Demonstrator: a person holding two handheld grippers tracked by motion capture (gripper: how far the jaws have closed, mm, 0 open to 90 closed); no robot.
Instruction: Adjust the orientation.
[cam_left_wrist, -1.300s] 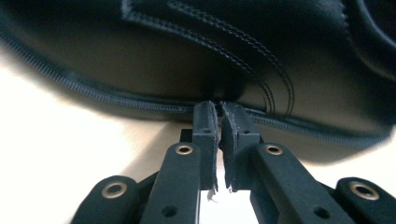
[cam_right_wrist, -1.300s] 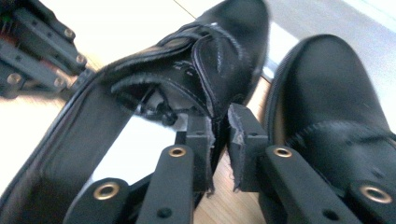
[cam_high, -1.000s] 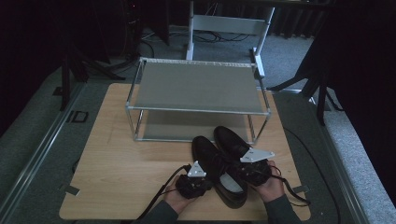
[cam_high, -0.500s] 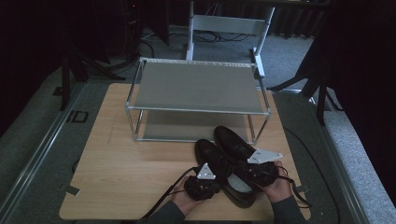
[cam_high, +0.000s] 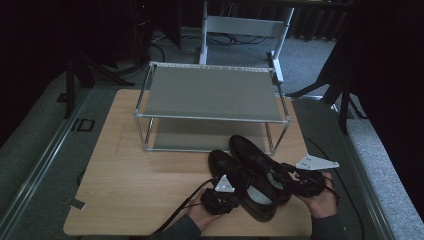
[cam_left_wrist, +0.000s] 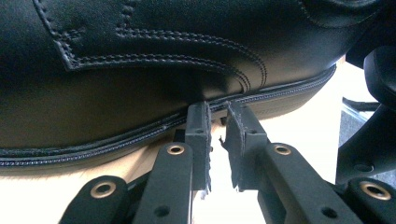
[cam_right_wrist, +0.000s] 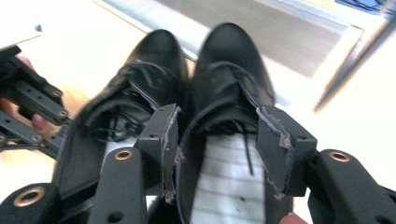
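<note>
Right gripper (cam_right_wrist: 215, 149) jaws have just been opening, now spread over the right shoe (cam_high: 260, 157); released, apparently. Left gripper (cam_left_wrist: 218, 140) nearly pressed together at the left shoe (cam_left_wrist: 140, 65) sole edge, pinching nothing visible.

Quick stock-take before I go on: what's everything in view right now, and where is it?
black leather lace-up shoes: two, black, side by side on the table's near right part, toes toward the rack.
two-tier metal shoe rack: one, silver-grey, middle of the table beyond the shoes.
light wooden table: one, pale wood.
white metal frame: one, on the floor behind the table.
left claw: black, narrow gap, at the left shoe's sole edge.
right claw: black, just been opening, astride the right shoe's heel opening.
</note>
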